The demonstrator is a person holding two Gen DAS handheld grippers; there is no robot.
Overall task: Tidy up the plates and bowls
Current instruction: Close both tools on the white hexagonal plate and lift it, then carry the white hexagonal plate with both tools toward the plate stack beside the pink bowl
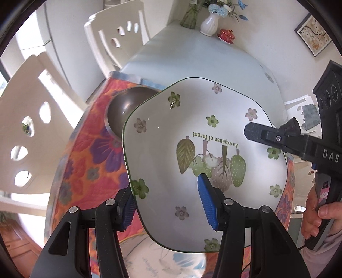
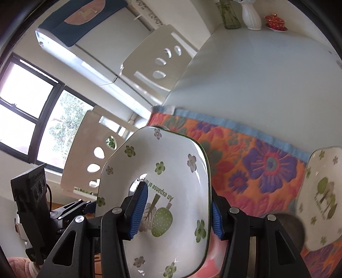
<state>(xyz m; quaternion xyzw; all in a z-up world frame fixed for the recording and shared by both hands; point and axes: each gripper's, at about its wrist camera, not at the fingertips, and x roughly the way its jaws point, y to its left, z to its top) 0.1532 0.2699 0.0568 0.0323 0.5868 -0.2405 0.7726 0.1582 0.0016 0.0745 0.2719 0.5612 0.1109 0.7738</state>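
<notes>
A white squarish plate [image 1: 171,136] with green flowers and the words "An expanse of forest" hangs tilted above the floral mat [image 1: 92,162]. My left gripper [image 1: 166,198] is shut on its near rim, one blue pad on top and one beneath. My right gripper [image 2: 179,205] is shut on the same plate [image 2: 171,162] at another edge; one of its black fingers [image 1: 254,131] lies on the plate's right rim. A dark bowl [image 1: 126,111] sits on the mat behind the plate. A second flowered plate [image 2: 320,198] lies on the mat at the right.
Pale blue table top [image 1: 203,57] extends beyond the mat, with a white vase [image 1: 210,24], a glass vase [image 1: 189,18] and a red lidded cup [image 1: 226,35] at its far end. White chairs [image 1: 115,36] line the left side. Another patterned dish [image 1: 162,263] lies below the plate.
</notes>
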